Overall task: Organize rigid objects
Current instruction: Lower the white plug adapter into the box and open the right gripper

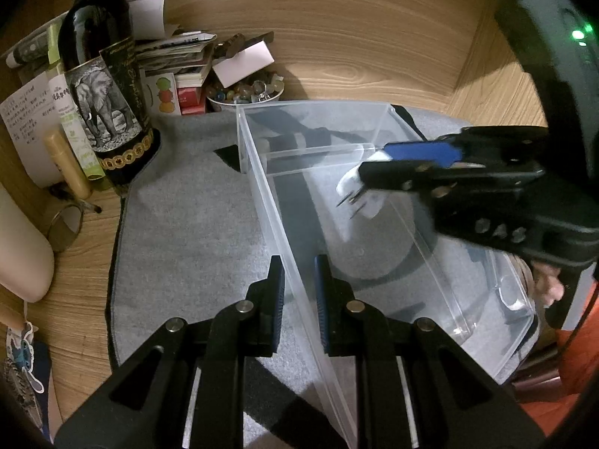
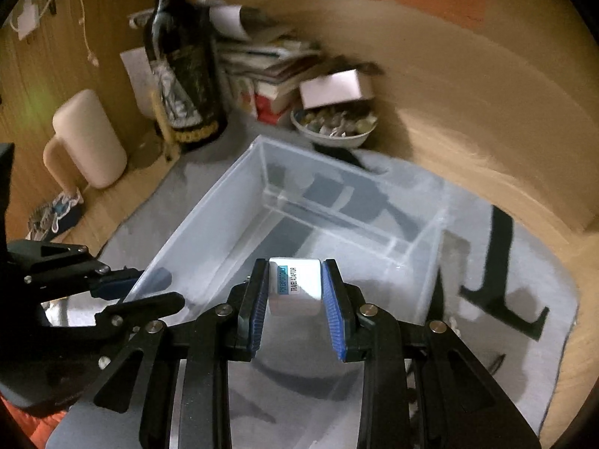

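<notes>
Clear plastic bin sits on grey felt; my left gripper is clamped on its near wall. My right gripper grasps a white travel adaptor above it. A wine bottle and bowl of stones crowd the far side.

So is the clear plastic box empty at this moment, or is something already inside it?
Empty, as far as visible: the clear plastic box shows only bare floor and divider. The white travel adaptor is still held above it.
</notes>
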